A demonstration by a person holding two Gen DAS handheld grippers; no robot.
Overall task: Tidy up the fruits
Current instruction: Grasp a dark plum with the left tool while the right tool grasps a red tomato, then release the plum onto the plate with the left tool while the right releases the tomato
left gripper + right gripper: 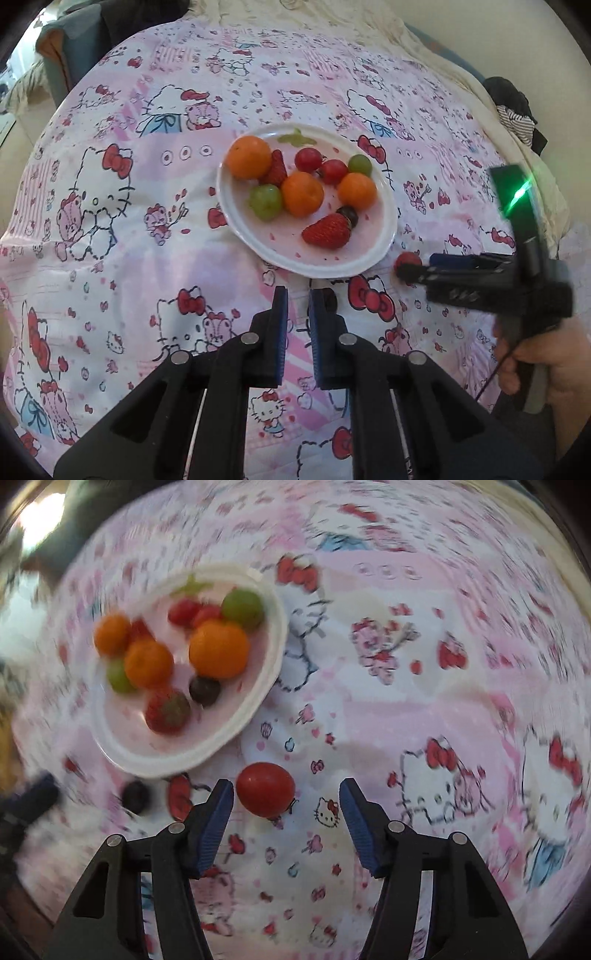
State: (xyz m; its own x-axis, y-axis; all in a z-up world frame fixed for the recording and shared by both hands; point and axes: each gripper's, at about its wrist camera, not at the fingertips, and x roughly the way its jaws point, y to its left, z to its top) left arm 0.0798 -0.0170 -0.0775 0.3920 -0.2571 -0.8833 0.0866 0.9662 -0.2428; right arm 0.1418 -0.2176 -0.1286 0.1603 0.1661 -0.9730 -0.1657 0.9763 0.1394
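Plate (373,258) mostly loaded w/ fruit. Tomato (265,789) + dark grape (136,796) left on cloth beside plate. Right gripper (286,805) jaws apart round tomato; left gripper (294,299) nearly closed, empty.

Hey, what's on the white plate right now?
On the white plate: three oranges, two strawberries, two cherry tomatoes, two green grapes, one dark grape. Anything beneath them is hidden.

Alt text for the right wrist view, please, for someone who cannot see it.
The open right gripper frames a red cherry tomato lying on the patterned cloth, untouched. Up left, a white plate holds oranges, grapes, tomatoes and strawberries; a dark grape lies beside it.
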